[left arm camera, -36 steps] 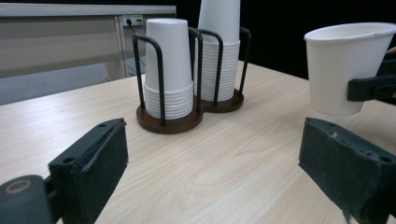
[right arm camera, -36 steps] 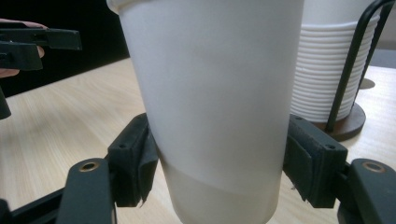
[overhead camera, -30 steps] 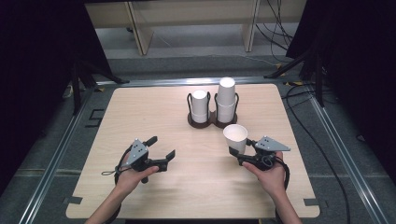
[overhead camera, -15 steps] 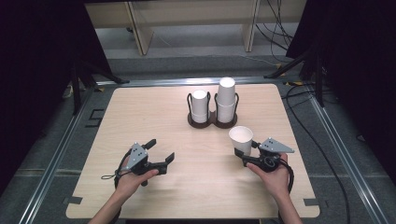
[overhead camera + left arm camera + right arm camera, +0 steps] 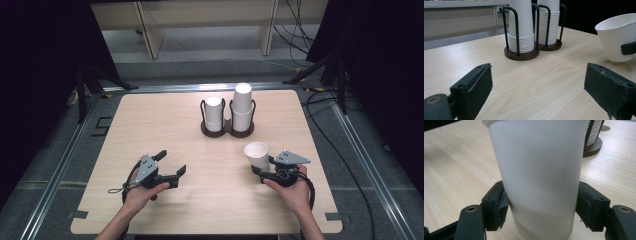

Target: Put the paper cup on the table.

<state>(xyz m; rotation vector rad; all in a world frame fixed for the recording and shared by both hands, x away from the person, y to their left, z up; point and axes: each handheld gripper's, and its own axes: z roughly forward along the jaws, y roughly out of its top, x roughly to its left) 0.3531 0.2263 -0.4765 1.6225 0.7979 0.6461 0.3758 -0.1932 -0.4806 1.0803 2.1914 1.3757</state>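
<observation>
Right gripper (image 5: 261,169) clamped on a single white paper cup (image 5: 257,155), jaws pressed against its lower sides, mouth up and tilted a little. Cup held at the right front of the pale wooden counter (image 5: 165,125), apart from the dark wire double cup holder (image 5: 228,127) with its two stacks of white paper cups (image 5: 242,106). Left gripper (image 5: 172,166) low over the counter's left front, jaws spread wide, nothing between them.

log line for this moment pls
right gripper: shut on paper cup | left gripper: open, empty | cup holder: two stacks
</observation>
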